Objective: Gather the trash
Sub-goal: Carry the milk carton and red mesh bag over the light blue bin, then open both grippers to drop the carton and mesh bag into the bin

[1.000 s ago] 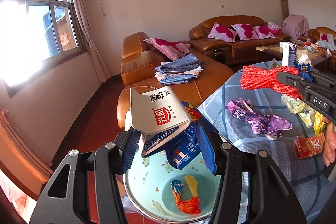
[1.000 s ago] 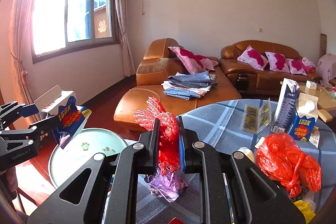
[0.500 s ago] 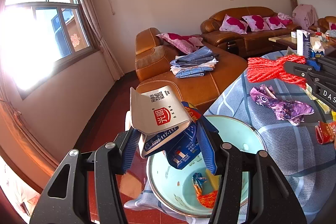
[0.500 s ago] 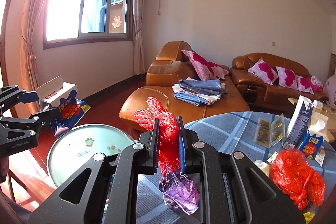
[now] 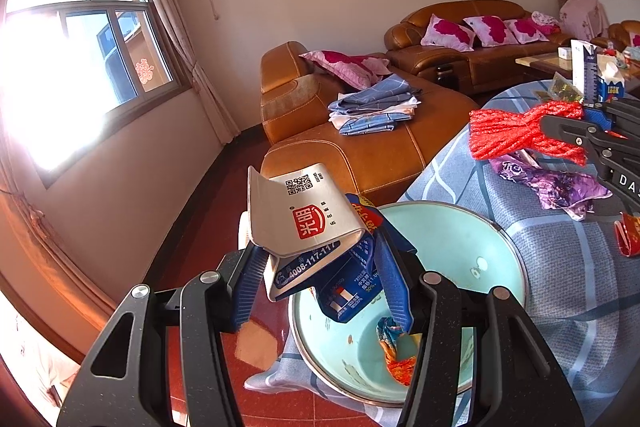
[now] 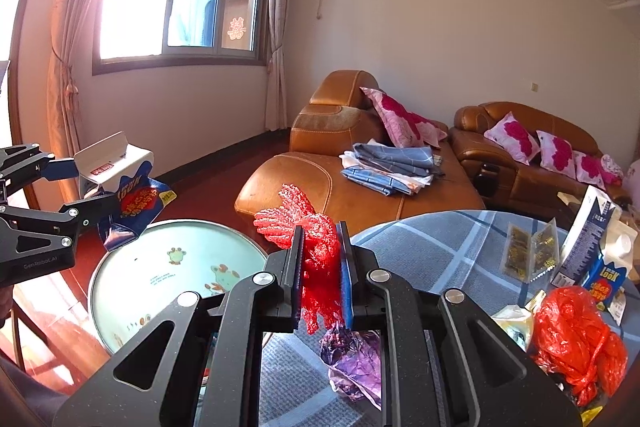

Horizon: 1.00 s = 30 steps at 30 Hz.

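Left tongs: half-open, clamping milk carton above basin at table edge. Right tongs: nearly closed on red netting. Step: carrying. Next, prob.: drop both in.

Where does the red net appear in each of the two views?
Left wrist: red net at the right edge, pinched in the right gripper.
Right wrist: red net at centre, between the near fingers.
Shared landmark: the basin.
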Tool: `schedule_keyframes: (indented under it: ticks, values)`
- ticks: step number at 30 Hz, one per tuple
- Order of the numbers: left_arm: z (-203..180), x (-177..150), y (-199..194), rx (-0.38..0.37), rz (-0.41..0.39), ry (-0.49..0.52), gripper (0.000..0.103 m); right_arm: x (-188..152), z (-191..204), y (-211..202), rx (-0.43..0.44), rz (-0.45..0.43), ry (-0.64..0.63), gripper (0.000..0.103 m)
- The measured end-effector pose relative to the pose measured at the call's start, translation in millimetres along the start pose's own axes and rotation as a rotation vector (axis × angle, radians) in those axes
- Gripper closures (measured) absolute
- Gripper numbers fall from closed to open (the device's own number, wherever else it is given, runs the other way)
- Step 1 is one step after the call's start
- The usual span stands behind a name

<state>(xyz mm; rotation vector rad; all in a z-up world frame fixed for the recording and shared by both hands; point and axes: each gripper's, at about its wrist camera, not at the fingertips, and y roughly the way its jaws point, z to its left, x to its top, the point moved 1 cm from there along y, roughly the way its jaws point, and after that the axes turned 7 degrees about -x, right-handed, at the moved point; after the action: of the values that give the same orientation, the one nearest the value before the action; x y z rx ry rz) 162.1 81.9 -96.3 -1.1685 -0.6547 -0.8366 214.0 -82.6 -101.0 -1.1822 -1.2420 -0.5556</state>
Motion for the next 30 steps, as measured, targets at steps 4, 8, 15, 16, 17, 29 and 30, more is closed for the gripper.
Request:
schedule_keyframes:
  ticks: [4, 8, 15, 16, 17, 29, 30]
  values:
    - [0.4, 1.9, 2.4, 0.007, 0.012, 0.003, 0.050, 0.3, 5.1, 1.6, 0.015, 0.007, -0.025, 0.087]
    - [-0.5, 0.4, 7.9, 0.008, 0.033, 0.013, 0.050, -0.3, 11.8, 3.2, 0.032, 0.016, -0.056, 0.087]
    - [-0.6, -1.2, 12.5, -0.002, 0.048, 0.020, 0.050, -0.3, 20.0, 7.9, 0.049, 0.042, -0.091, 0.087]
    - [-0.7, -2.2, 12.7, -0.002, 0.049, 0.022, 0.050, -0.4, 20.3, 8.4, 0.049, 0.043, -0.092, 0.087]
    - [-1.0, -3.1, 12.9, -0.003, 0.051, 0.024, 0.051, -0.6, 20.4, 8.9, 0.049, 0.045, -0.093, 0.087]
    - [-8.4, -10.6, 20.4, -0.057, 0.060, 0.016, 0.050, -0.7, 25.4, 10.8, 0.080, 0.056, -0.119, 0.082]
    - [-9.5, -10.7, 19.8, -0.048, 0.058, 0.020, 0.047, -1.0, 25.3, 11.2, 0.082, 0.055, -0.121, 0.078]
